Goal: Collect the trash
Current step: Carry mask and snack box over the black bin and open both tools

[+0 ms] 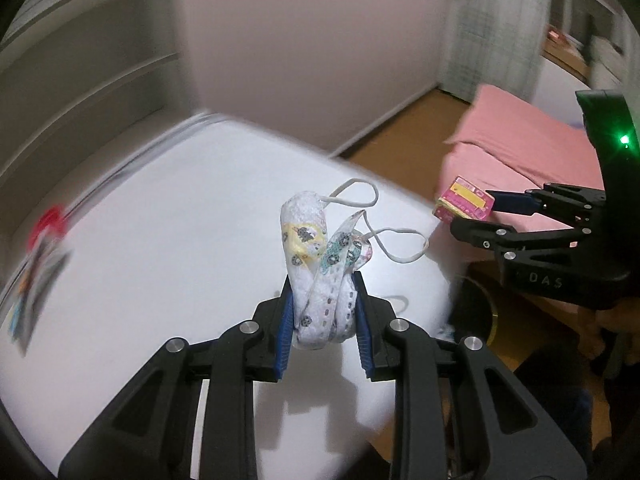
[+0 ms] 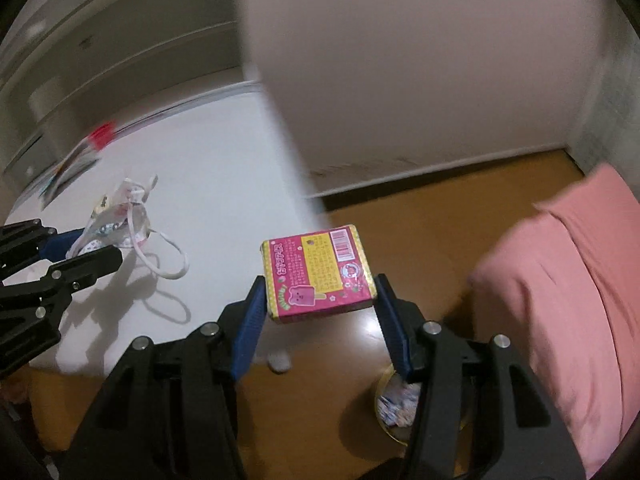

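Observation:
My left gripper (image 1: 323, 280) is shut on a crumpled patterned face mask (image 1: 316, 264) with white ear loops, held above the white table (image 1: 160, 260); the mask also shows in the right wrist view (image 2: 120, 220). My right gripper (image 2: 320, 280) is shut on a small pink and yellow snack box (image 2: 318, 276), held past the table's edge over the floor; the box shows in the left wrist view (image 1: 466, 202) to the right. A round bin (image 2: 394, 404) with wrappers inside stands on the floor below the right gripper.
A blurred flyer with a red patch (image 1: 40, 264) lies at the table's far left. A pink cushion (image 2: 560, 300) is at the right. A small white scrap (image 2: 279, 361) lies on the brown floor by the table's edge. White walls stand behind.

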### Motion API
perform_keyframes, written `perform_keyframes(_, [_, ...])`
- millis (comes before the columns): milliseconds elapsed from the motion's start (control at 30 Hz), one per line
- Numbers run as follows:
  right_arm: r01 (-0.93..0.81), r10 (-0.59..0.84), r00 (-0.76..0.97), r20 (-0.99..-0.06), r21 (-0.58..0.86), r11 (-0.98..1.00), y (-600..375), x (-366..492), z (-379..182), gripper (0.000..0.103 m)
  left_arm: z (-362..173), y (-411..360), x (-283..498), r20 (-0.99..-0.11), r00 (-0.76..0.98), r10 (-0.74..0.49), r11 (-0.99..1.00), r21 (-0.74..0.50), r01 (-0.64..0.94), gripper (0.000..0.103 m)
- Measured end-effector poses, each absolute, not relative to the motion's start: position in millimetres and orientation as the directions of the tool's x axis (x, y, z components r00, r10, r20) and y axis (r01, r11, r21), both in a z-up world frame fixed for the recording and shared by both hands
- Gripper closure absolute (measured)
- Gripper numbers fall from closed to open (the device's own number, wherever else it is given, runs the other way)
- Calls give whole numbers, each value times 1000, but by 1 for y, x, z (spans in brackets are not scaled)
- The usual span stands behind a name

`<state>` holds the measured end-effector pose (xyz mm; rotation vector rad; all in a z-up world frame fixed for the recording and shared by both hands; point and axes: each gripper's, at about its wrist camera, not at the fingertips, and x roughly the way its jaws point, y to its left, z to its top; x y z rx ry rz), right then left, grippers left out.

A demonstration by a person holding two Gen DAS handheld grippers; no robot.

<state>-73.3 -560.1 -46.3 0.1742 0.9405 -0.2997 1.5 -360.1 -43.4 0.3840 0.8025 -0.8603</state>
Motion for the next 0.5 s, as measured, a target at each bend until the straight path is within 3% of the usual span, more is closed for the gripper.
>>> perform_keyframes(500, [644, -290, 434, -853, 68, 762, -711, -243, -96, 50, -99, -550, -111, -793, 171, -585, 307, -21, 951, 77])
